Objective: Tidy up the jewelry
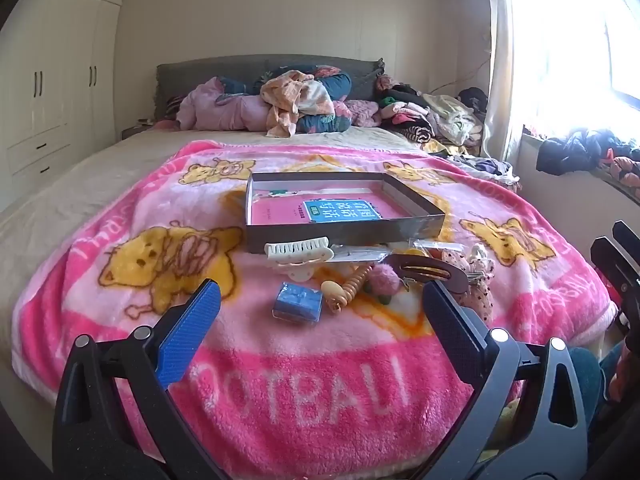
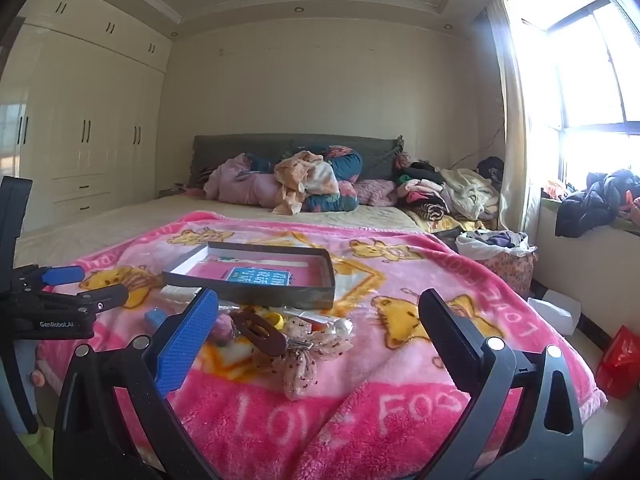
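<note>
A shallow dark box (image 1: 344,232) with a pink and blue book inside lies on the pink blanket (image 1: 280,360). In front of it is a pile of hair accessories: a white claw clip (image 1: 298,251), a blue square piece (image 1: 298,302), a beige coiled tie (image 1: 348,286), a pink pompom (image 1: 383,279), a brown oval barrette (image 1: 424,271) and a dotted sheer scrunchie (image 1: 476,280). My left gripper (image 1: 320,300) is open and empty just before the pile. My right gripper (image 2: 318,308) is open and empty, right of the pile; the box (image 2: 256,290), barrette (image 2: 258,332) and scrunchie (image 2: 304,364) show there.
The bed carries heaped bedding and clothes (image 1: 296,104) at the headboard. A wardrobe (image 1: 48,92) lines the left wall. A window sill with dark clothes (image 2: 596,200) is on the right, with a red bag (image 2: 620,364) on the floor. The left gripper shows at the left edge (image 2: 64,292).
</note>
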Demonstrator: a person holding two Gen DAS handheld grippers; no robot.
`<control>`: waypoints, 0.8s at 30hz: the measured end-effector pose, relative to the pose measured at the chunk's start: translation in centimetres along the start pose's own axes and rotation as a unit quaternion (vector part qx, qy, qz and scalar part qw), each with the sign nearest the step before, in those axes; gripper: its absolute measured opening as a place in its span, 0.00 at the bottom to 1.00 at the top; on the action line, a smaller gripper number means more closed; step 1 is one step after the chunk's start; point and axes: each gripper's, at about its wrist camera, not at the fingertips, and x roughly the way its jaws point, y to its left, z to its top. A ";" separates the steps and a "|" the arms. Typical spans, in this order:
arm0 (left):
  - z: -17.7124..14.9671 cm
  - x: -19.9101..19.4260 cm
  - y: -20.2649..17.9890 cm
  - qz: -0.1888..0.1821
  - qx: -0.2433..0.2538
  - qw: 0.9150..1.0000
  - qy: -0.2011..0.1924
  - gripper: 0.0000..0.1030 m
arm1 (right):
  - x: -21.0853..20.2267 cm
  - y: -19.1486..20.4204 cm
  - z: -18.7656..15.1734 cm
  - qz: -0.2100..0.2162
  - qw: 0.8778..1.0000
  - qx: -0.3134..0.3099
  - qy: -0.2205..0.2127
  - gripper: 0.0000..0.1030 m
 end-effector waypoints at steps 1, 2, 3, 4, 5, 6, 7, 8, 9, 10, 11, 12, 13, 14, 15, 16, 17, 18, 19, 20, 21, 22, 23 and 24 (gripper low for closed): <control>0.0 0.0 0.0 0.000 0.000 1.000 -0.003 0.90 | 0.0 0.0 0.0 0.000 1.000 0.000 0.000 0.95; 0.0 -0.1 0.0 0.000 -0.001 1.000 -0.004 0.90 | -0.1 0.0 0.0 0.000 1.000 0.000 -0.001 0.95; 0.0 -0.1 0.0 0.000 -0.001 1.000 -0.004 0.90 | -0.1 0.0 0.0 0.001 1.000 0.002 0.002 0.95; 0.0 0.0 0.0 0.002 0.001 1.000 -0.004 0.90 | -0.1 0.0 0.0 0.000 1.000 0.002 0.001 0.95; -0.1 0.0 -0.1 0.002 0.001 1.000 -0.004 0.90 | -0.1 0.0 0.0 0.000 1.000 0.002 0.002 0.95; -0.1 0.0 -0.1 0.002 0.001 1.000 -0.004 0.90 | 0.0 0.0 0.0 0.000 1.000 0.003 0.002 0.95; -0.1 0.1 -0.2 0.002 0.002 1.000 -0.004 0.90 | -0.1 -0.1 0.0 0.000 1.000 0.003 0.000 0.95; -0.2 0.1 -0.3 0.002 0.002 1.000 -0.004 0.90 | -0.1 0.0 0.0 0.000 1.000 0.003 0.001 0.95; -0.2 0.1 -0.4 0.003 0.003 1.000 -0.005 0.90 | -0.2 -0.1 0.0 0.001 1.000 0.002 0.000 0.95; 0.0 0.0 0.0 0.000 -0.001 1.000 -0.004 0.90 | -0.2 -0.2 0.0 0.001 1.000 0.004 -0.001 0.95; -0.1 0.0 0.0 0.000 -0.001 1.000 -0.005 0.90 | -0.2 -0.3 0.0 0.001 1.000 0.004 0.000 0.95; -0.1 0.1 0.0 0.000 0.000 1.000 -0.005 0.90 | -0.2 -0.3 0.0 0.002 1.000 0.005 0.000 0.95; -0.1 0.2 -0.1 0.000 0.001 1.000 -0.006 0.90 | -0.2 -0.4 0.1 0.002 1.000 0.005 0.000 0.95; -0.1 0.3 -0.1 0.000 0.001 1.000 -0.006 0.90 | -0.2 -0.5 0.1 0.002 1.000 0.005 0.000 0.95; 0.0 -0.1 0.3 0.001 0.000 1.000 -0.006 0.90 | -0.2 -0.1 0.1 0.003 1.000 0.005 0.000 0.95; 0.0 -0.1 0.3 0.001 0.000 1.000 -0.006 0.90 | -0.1 0.1 0.1 0.003 1.000 0.006 0.000 0.95; 0.0 -0.1 0.3 0.001 0.000 1.000 -0.007 0.90 | -0.3 0.0 0.1 0.002 1.000 0.006 -0.001 0.95; 0.0 -0.1 0.3 0.001 -0.001 1.000 -0.007 0.90 | -0.2 0.0 0.1 0.002 1.000 0.005 -0.001 0.95; 0.0 -0.1 0.3 0.000 0.000 1.000 -0.007 0.90 | -0.5 0.1 0.3 0.002 1.000 0.006 -0.001 0.95; 0.0 -0.1 0.3 0.000 0.000 1.000 -0.007 0.90 | -0.5 0.1 0.2 0.002 1.000 0.007 -0.002 0.95; 0.0 0.0 0.3 0.000 0.000 1.000 -0.007 0.90 | -0.5 0.0 0.2 0.002 1.000 0.006 -0.002 0.95; 0.0 -0.1 0.3 0.000 -0.001 1.000 -0.007 0.90 | -0.4 0.1 0.2 0.002 1.000 0.006 -0.001 0.95; 0.0 -0.1 0.3 0.000 -0.001 1.000 -0.008 0.90 | -0.5 -0.1 0.1 0.002 1.000 0.008 -0.002 0.95; -0.1 0.0 0.5 0.000 -0.001 1.000 -0.008 0.90 | -0.5 -0.1 0.1 0.002 1.000 0.007 -0.003 0.95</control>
